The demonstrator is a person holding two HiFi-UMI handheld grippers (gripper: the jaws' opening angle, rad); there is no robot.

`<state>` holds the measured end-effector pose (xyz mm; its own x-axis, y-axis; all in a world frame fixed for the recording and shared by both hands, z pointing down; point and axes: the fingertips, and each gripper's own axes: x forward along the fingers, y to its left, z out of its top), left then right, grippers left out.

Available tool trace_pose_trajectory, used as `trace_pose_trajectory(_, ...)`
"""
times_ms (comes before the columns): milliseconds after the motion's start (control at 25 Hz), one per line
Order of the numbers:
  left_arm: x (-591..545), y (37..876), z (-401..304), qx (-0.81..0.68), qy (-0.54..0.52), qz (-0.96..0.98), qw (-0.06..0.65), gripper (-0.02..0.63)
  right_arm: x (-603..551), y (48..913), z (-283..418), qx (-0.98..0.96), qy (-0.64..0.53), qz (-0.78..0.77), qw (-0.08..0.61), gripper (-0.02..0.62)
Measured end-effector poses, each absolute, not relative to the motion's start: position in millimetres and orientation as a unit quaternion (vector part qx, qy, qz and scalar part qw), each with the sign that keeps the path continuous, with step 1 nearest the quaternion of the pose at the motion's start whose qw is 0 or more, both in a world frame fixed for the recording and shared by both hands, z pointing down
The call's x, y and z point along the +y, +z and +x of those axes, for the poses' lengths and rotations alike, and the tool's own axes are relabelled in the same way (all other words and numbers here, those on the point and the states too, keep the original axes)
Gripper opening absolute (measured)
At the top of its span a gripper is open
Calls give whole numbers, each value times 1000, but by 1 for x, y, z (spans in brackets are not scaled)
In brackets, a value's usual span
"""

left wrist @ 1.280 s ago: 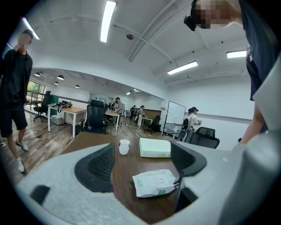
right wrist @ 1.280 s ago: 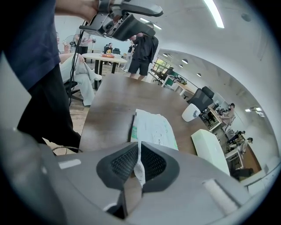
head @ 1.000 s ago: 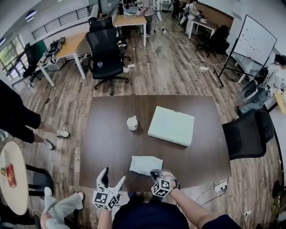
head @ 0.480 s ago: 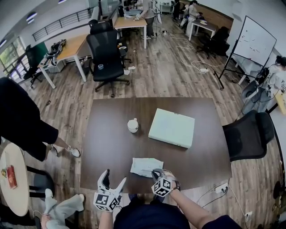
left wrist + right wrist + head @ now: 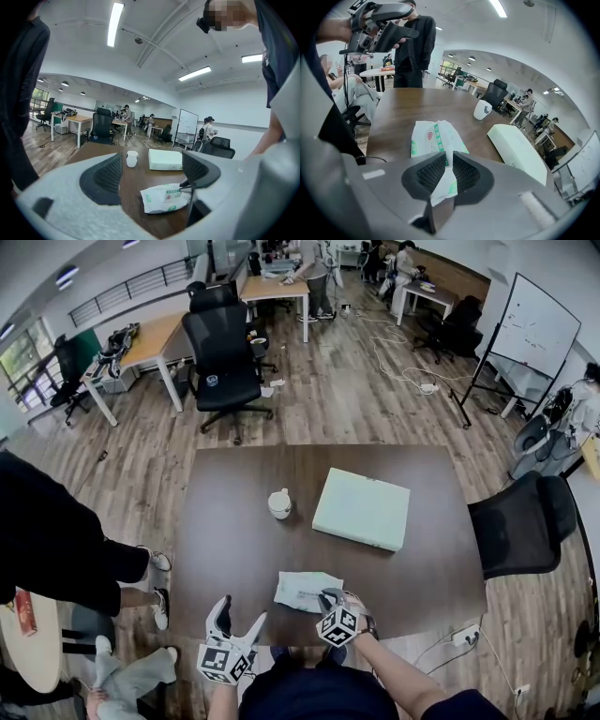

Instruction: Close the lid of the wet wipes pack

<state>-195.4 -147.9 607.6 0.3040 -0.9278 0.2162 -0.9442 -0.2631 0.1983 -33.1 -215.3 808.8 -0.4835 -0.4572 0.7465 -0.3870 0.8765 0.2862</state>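
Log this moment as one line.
left gripper: jaws apart, empty | right gripper: jaws opening, wipes pack edge between them | wipes pack: lying on table

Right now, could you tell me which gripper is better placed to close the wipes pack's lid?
Probably right: the right gripper has an edge of the wet wipes pack between its opening jaws; the left gripper hangs open, empty, short of it.

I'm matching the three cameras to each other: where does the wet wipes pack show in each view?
Head view: the wet wipes pack lies low in the picture, just right of centre.
Left gripper view: the pack lies low, right of centre.
Right gripper view: the pack lies at centre, lengthwise.
Shared landmark: the white cup, farther away than the pack in all three.
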Motion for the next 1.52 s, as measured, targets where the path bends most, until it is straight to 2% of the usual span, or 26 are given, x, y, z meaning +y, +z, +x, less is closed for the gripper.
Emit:
trace_pose_trajectory(600,-153,613,-196,-589,32,793,152,387,-243,827,-38,-848,12,266,459,69)
trace_pose_trajectory(720,-155,612,-195,-589,33,793,153,387,-244,833,-37,-844,29,265,465,103)
trace_pose_trajectory(1520,-153,616,-198,-593,36,788,161,387,-251,845,-42,-840,58,260,473,98)
